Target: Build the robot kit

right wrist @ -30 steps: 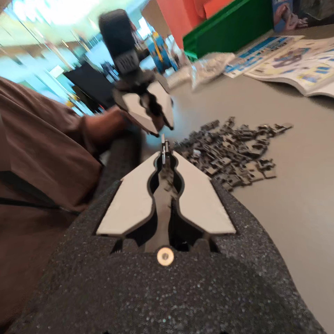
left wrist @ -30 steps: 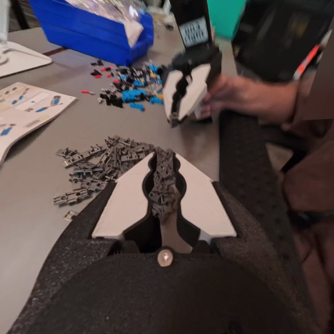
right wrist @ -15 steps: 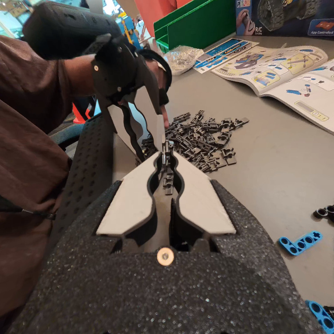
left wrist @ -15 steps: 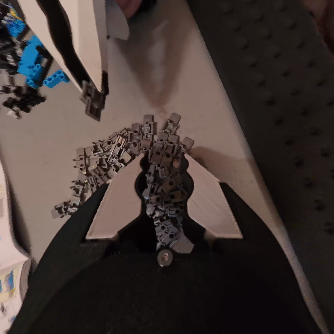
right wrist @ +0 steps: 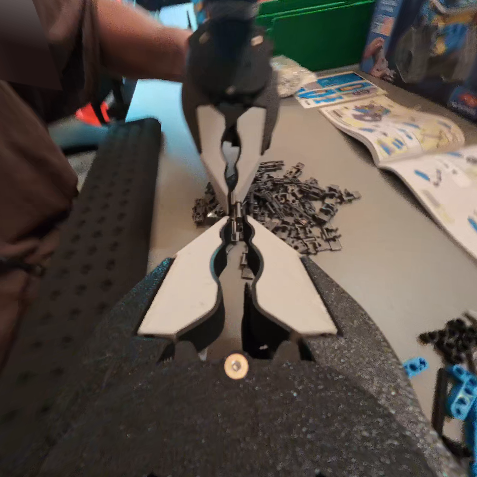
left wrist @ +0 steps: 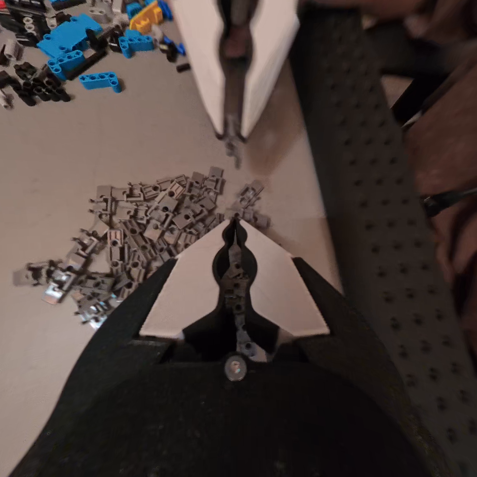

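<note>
A pile of small grey plate pieces (left wrist: pixel 154 227) lies on the grey table (left wrist: pixel 103 144). My left gripper (left wrist: pixel 235 219) is shut, its tips together at the right edge of the pile; I see nothing plainly between them. It also shows in the right wrist view (right wrist: pixel 230 193), pointing down at the pile (right wrist: pixel 289 206). My right gripper (right wrist: pixel 236 219) is shut on one small grey piece (right wrist: pixel 237 209) that sticks out past its tips, almost touching the left gripper's tips. In the left wrist view the right gripper (left wrist: pixel 232 134) hangs above the pile with that piece (left wrist: pixel 233 148).
Blue, black and yellow parts (left wrist: pixel 67 49) lie at the far left. An open instruction booklet (right wrist: pixel 387 134), a green bin (right wrist: pixel 317 33) and a printed box (right wrist: pixel 426 46) are behind the pile. A dark dotted surface (left wrist: pixel 374 180) runs along the table edge. A person's arm (right wrist: pixel 134 46) holds the left gripper. Spacing between my two grippers at the tips: around 6 centimetres.
My left gripper opened over the pile, then shut at its right edge. My right gripper kept its grey piece and now faces the left gripper tip to tip.
</note>
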